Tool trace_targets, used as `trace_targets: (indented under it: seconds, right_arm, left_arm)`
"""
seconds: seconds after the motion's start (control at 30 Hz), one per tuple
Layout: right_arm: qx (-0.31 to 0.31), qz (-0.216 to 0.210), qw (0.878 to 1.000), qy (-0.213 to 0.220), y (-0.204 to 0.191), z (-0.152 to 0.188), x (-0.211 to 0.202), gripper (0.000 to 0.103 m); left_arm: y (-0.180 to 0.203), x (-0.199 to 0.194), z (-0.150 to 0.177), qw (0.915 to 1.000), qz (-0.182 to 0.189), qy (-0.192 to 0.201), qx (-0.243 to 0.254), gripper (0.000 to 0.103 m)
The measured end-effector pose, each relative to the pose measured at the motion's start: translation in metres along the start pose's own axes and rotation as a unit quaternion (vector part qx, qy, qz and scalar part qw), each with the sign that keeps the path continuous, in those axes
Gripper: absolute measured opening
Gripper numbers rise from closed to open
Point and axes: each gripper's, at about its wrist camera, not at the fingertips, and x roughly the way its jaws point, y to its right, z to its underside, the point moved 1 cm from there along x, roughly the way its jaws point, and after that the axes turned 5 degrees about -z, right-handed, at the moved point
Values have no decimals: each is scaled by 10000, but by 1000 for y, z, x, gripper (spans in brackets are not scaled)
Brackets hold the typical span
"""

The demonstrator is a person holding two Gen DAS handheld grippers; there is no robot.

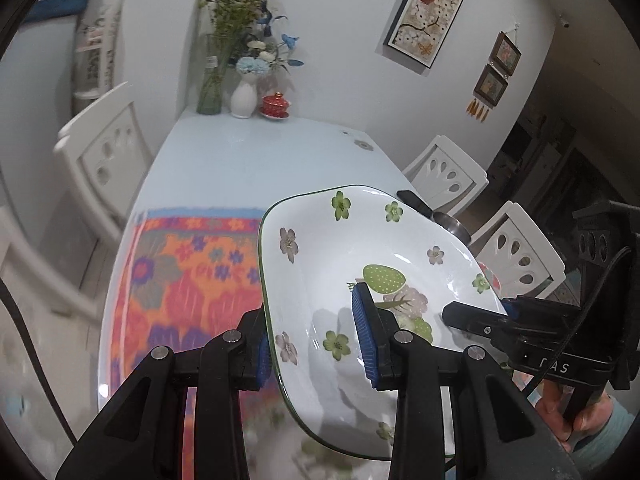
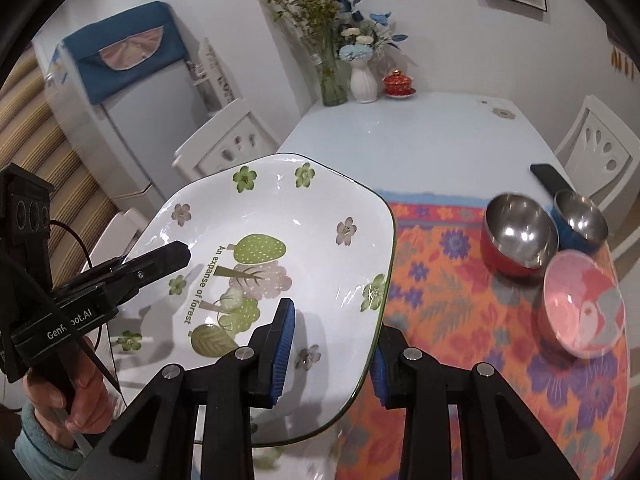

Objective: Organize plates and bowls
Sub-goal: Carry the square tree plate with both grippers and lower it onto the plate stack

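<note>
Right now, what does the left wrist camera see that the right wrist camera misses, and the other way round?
Only the left wrist view shows the two small hanging frames and the whole butterfly picture. Only the right wrist view shows the pink bowl, the red steel bowl, the blue steel bowl and the blue-covered fridge. Both show the flowered plate, clamped at opposite rims by the left tool and right tool, the patterned mat and the vases.
</note>
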Motion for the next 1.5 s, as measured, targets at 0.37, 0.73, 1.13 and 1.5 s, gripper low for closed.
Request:
trace_targets:
  seconds: [0.37, 0.73, 1.13, 1.5]
  right_arm:
    - [-101, -403, 9946, -946, -27, 113, -8, 33]
    - [-78, -353, 9862, -1613, -20, 164, 12, 33]
    - [57, -103, 9833, -1817, -9, 167, 26, 33]
    - [194, 3, 9818, -1888, -4, 167, 38, 33]
  left_arm:
    - [-6, -37, 109, 9949, -299, -524, -802, 31]
    - [-11, -29, 175, 9882, -353, -987, -1116, 31]
    - [-14, -7, 185, 9858, -268, -1193, -1147, 30]
    - [-19, 2, 185, 9844, -239, -1338, -1120, 30]
